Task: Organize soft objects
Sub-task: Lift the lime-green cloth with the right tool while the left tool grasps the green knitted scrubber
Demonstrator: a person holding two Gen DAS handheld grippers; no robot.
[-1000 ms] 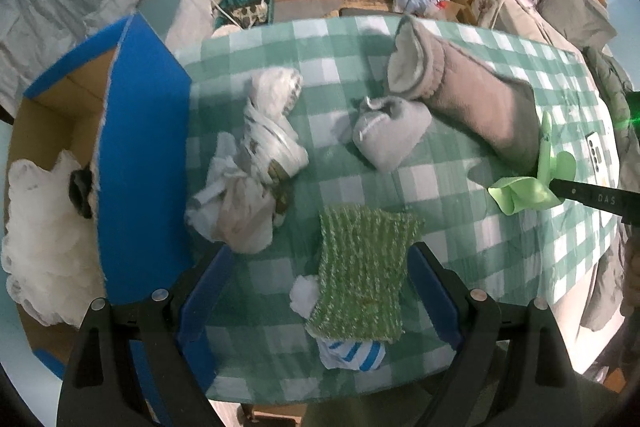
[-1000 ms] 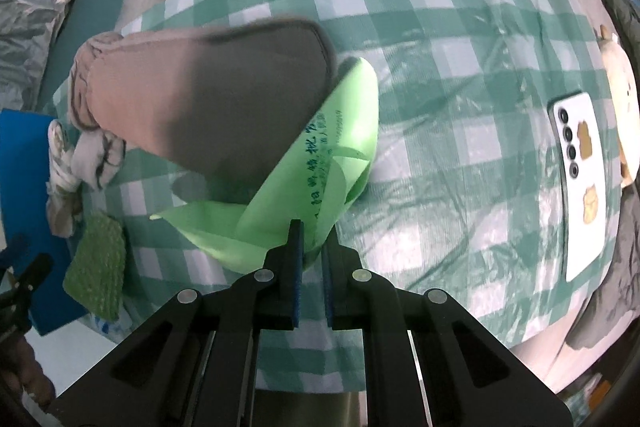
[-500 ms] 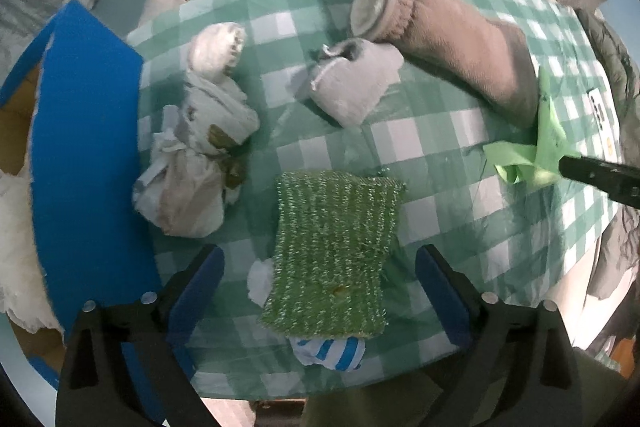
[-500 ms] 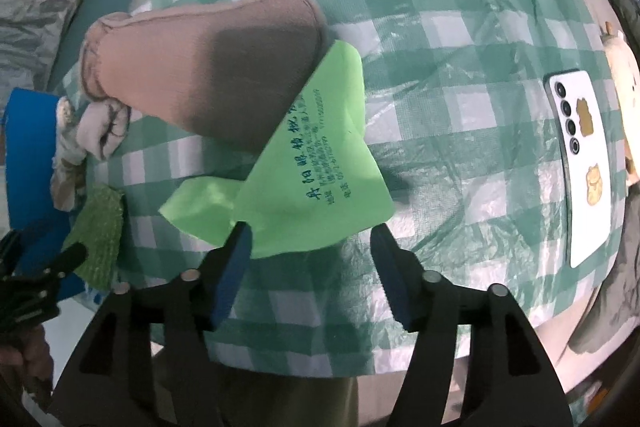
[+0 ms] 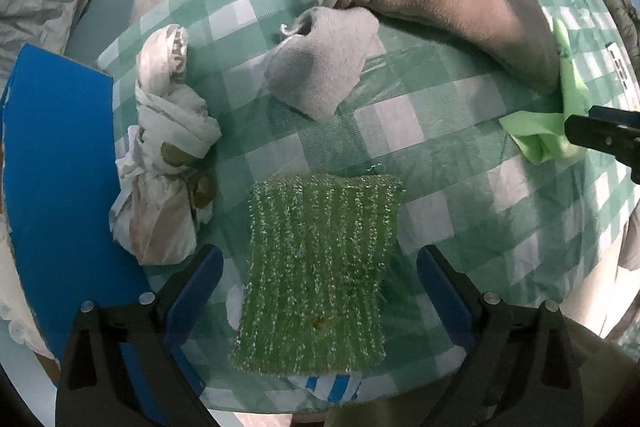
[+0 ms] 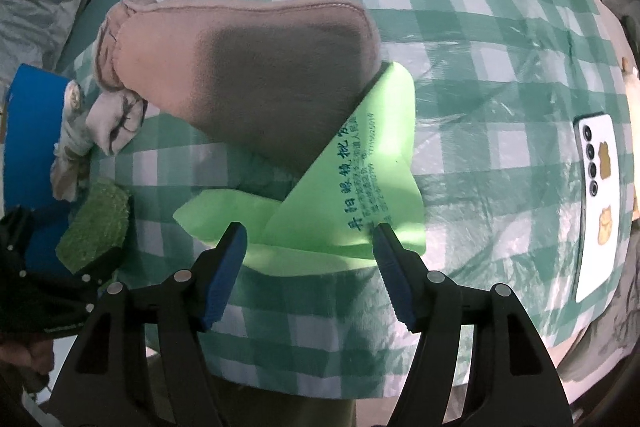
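Green scrub pad [image 5: 316,275] lies between spread left gripper [image 5: 320,277] jaws, untouched; right gripper [image 6: 310,267] stands apart over lime cloth [image 6: 352,195].

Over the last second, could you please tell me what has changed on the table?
The right gripper has let go of the green cloth; it now lies flat on the table, against the brown sock. The left gripper, wide open, has come down over the green scrubber. The grey sock, white bag and phone stayed put.
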